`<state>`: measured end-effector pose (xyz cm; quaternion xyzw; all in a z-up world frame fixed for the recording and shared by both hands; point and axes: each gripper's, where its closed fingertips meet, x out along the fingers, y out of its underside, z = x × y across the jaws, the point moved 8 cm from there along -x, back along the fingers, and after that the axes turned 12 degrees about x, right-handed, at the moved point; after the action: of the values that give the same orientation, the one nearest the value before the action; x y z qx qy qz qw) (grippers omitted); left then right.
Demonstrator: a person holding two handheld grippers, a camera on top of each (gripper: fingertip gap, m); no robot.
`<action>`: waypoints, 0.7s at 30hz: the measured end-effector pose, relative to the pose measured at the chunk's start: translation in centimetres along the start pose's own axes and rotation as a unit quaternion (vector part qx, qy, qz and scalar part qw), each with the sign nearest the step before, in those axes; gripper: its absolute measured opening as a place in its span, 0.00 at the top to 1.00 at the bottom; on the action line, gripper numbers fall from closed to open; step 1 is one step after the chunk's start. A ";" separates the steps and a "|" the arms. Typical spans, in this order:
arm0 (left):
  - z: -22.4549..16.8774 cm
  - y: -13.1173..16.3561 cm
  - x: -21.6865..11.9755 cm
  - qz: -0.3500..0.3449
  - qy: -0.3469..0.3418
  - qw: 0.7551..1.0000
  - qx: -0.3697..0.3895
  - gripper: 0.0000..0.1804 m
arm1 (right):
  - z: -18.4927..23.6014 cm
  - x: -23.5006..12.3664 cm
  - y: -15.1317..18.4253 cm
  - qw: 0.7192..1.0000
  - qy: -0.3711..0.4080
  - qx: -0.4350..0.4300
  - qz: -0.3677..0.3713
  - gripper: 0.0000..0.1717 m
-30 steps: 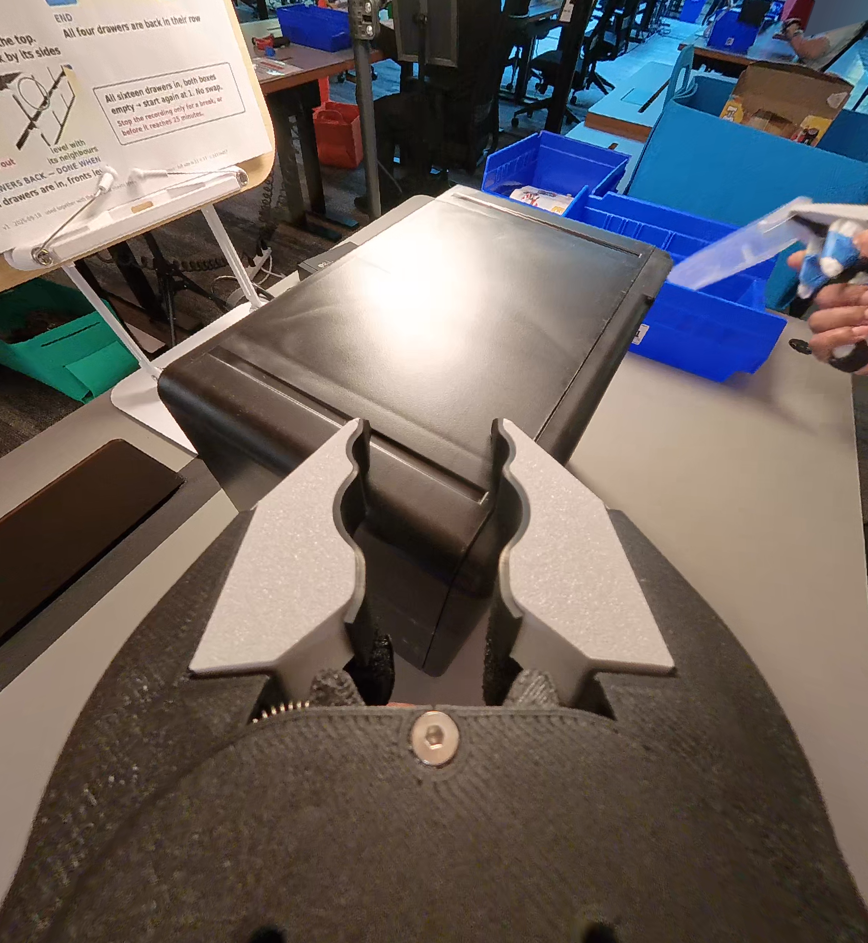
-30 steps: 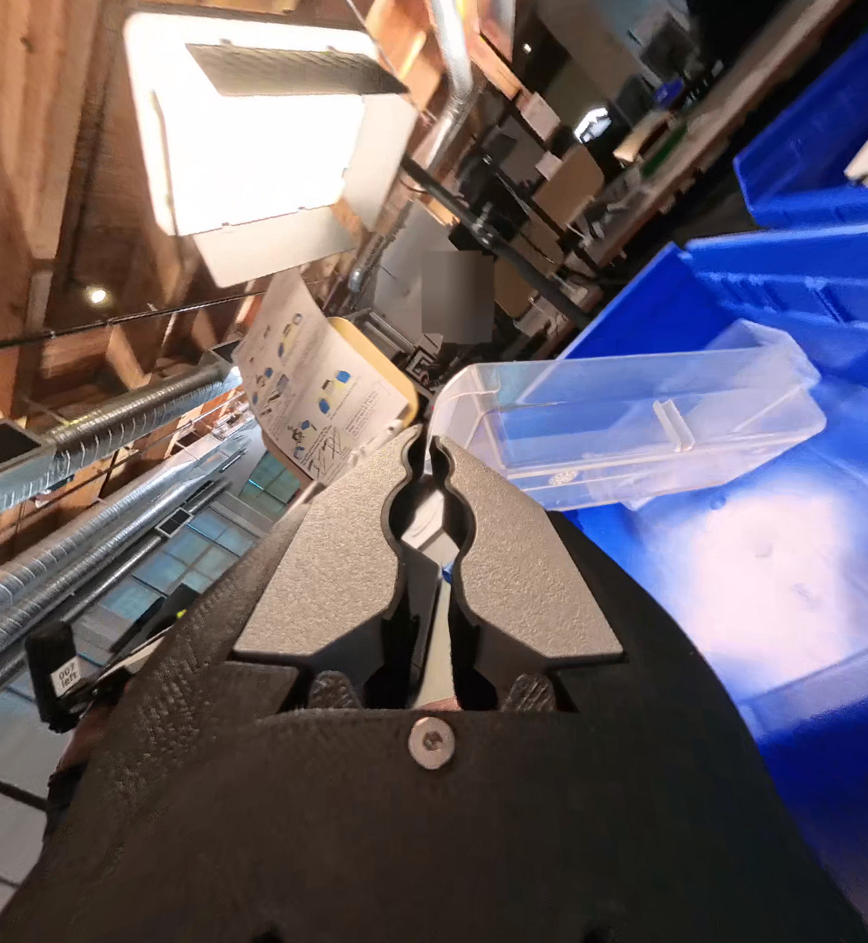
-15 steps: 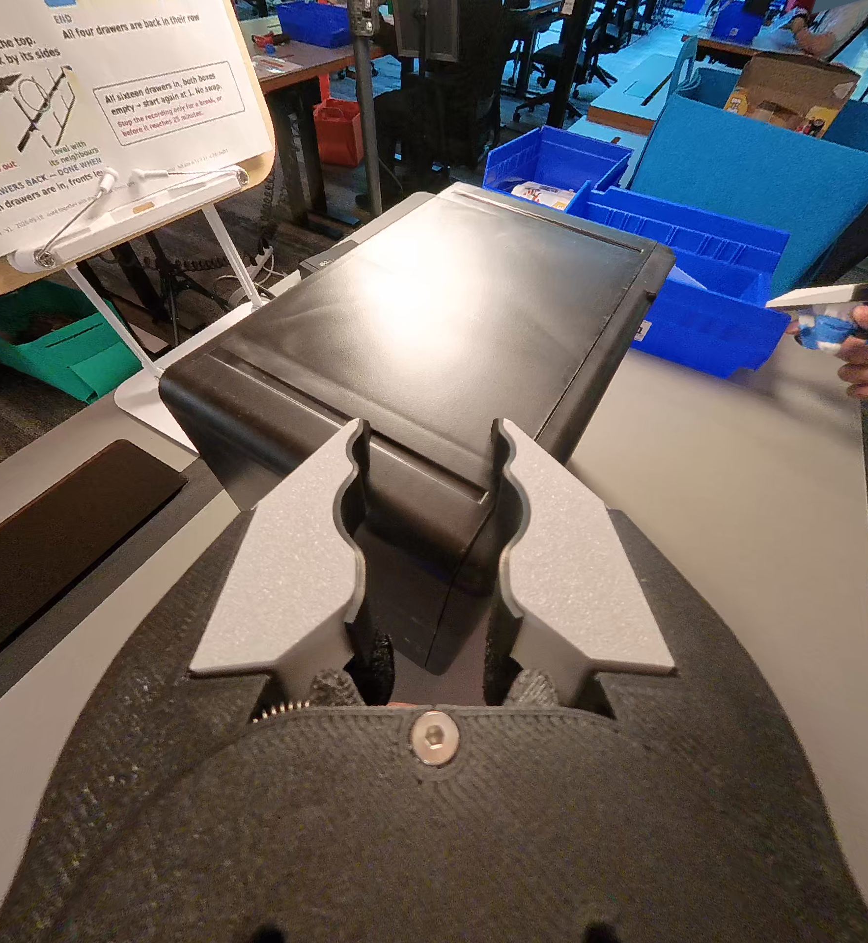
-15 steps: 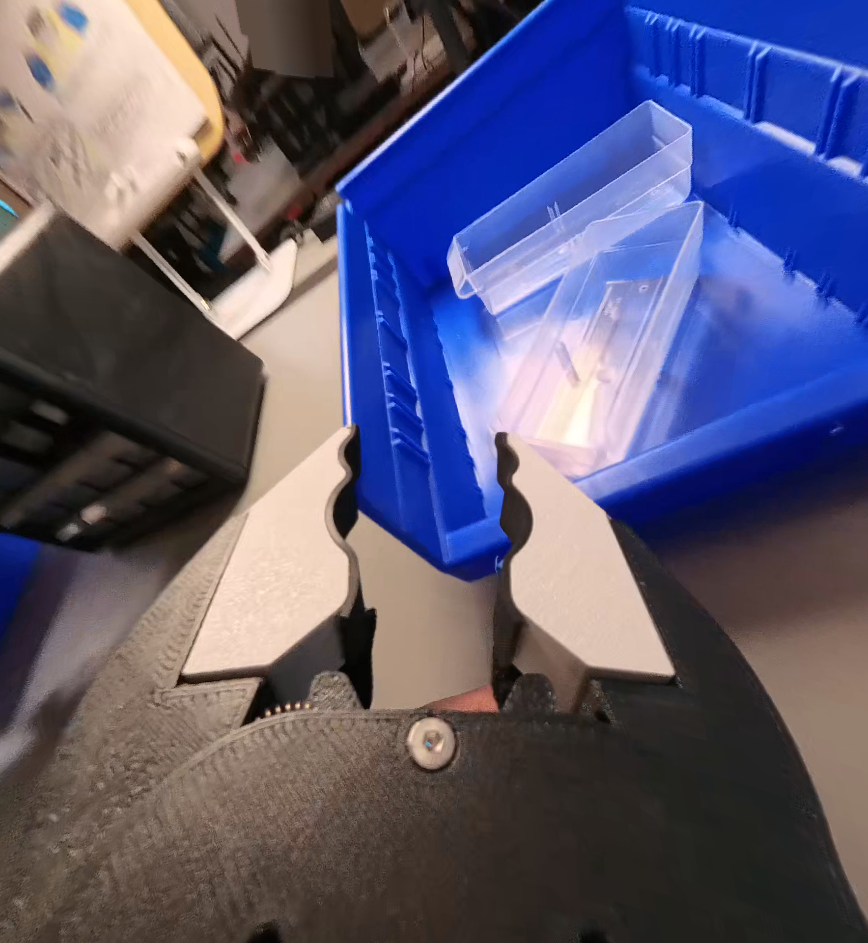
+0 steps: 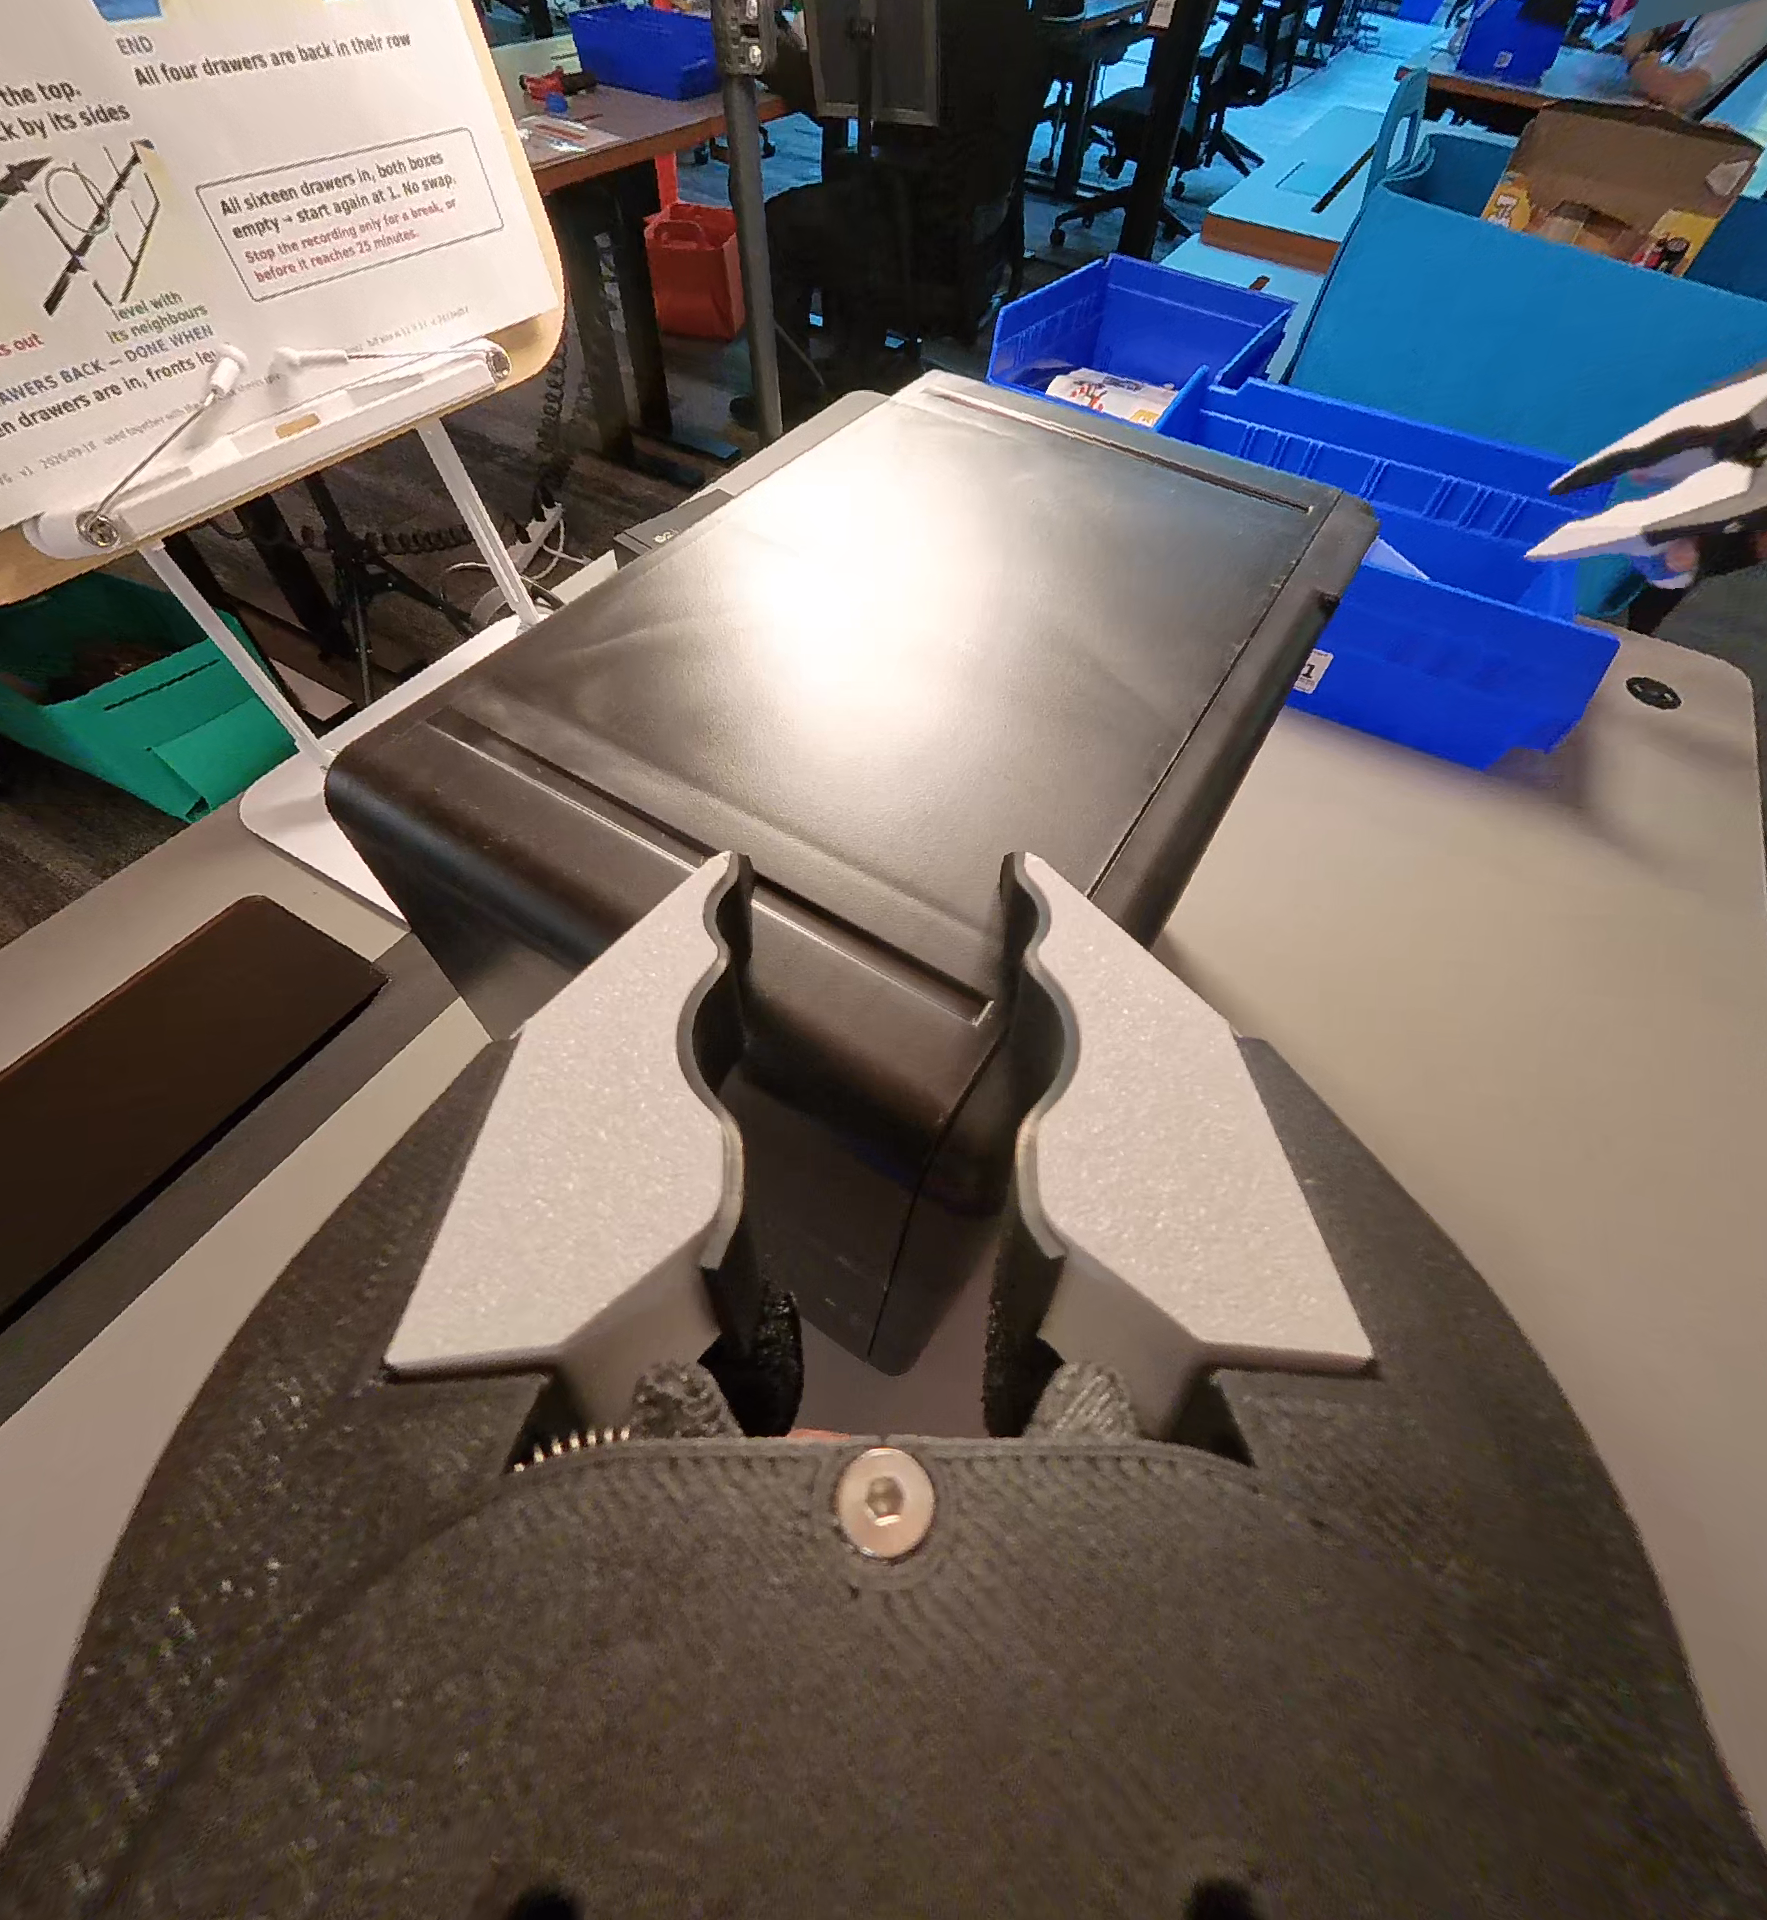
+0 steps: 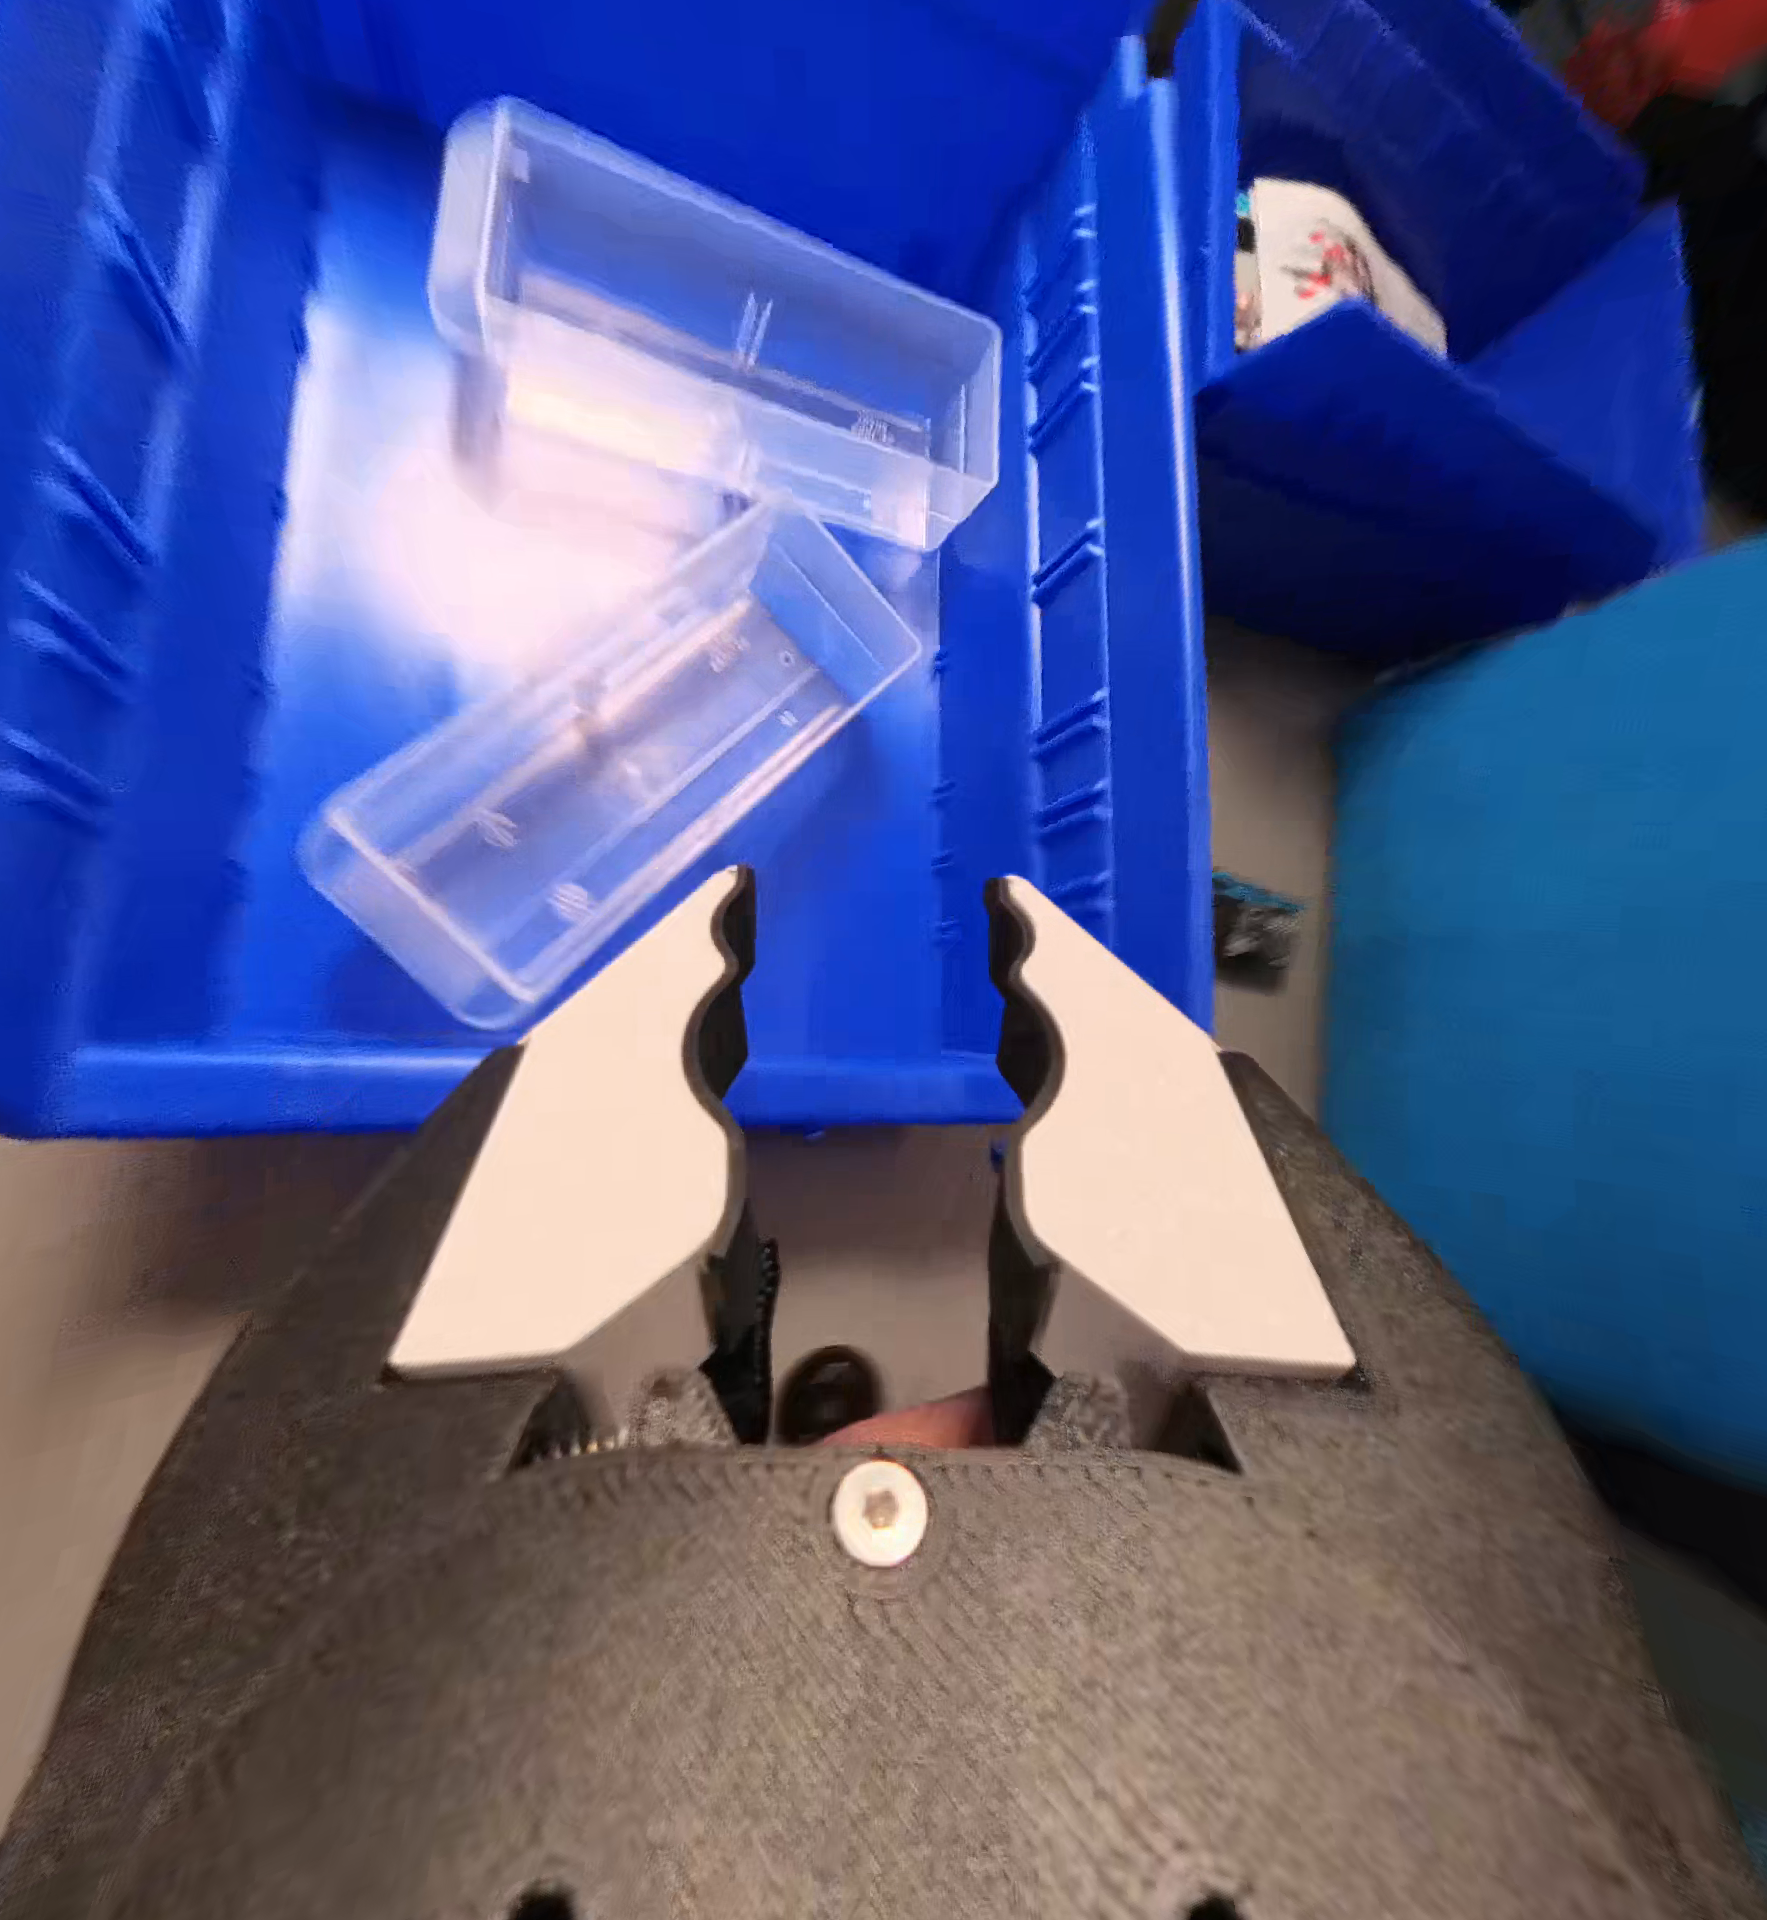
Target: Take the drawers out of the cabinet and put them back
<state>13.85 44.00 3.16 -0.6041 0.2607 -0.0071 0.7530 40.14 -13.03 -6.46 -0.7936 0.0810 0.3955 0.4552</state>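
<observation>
The black cabinet [image 5: 910,644] lies on the grey table [image 5: 1430,1039], seen from above. My left gripper [image 5: 874,883] is open; its fingers stand apart over the cabinet's near corner, which shows between them. Nothing is clamped. My right gripper [image 6: 868,894] is open and empty, just over the front wall of a blue bin [image 6: 131,520]. Two clear plastic drawers lie loose in that bin: one at the back [image 6: 713,332], one tilted nearer the fingers [image 6: 598,769]. In the left wrist view the right gripper [image 5: 1544,520] hovers open beside the same bin [image 5: 1430,644].
An instruction board on a white stand [image 5: 214,208] is behind the cabinet at left. A second blue bin [image 6: 1430,436] with a white item sits beside the first. A teal partition [image 6: 1585,935] stands to the right. A dark recess [image 5: 110,1091] is in the table at left.
My right gripper held a clear drawer over the blue bin, opened and let it drop in beside another. It now stands open and empty. The left gripper has not moved.
</observation>
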 end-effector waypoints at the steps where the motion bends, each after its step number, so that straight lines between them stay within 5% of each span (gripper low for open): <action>1: 0.0 0.0 0.0 -0.001 0.001 1.000 0.000 0.73 | -0.1 0.8 -0.1 0.998 0.012 -0.059 0.016 0.72; 5: 0.0 0.0 0.0 -0.001 0.003 1.000 -0.001 0.73 | 0.1 3.8 0.4 0.962 0.026 -0.257 0.091 0.71; 8: 0.1 0.0 0.0 -0.002 0.004 1.000 -0.001 0.73 | 1.8 5.0 0.2 0.957 -0.032 -0.261 0.120 0.62; 17: 0.0 0.0 0.0 -0.001 0.004 1.000 0.000 0.73 | 4.4 5.9 -2.3 0.970 -0.078 -0.228 0.044 0.49; 21: 0.1 0.0 0.0 0.000 0.005 1.000 0.001 0.73 | 5.3 5.1 -2.5 0.936 -0.096 -0.338 -0.010 0.51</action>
<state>13.82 44.07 3.16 -0.6033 0.2643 -0.0108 0.7523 41.92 -6.24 -9.83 -0.8597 -0.1093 0.4693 0.1694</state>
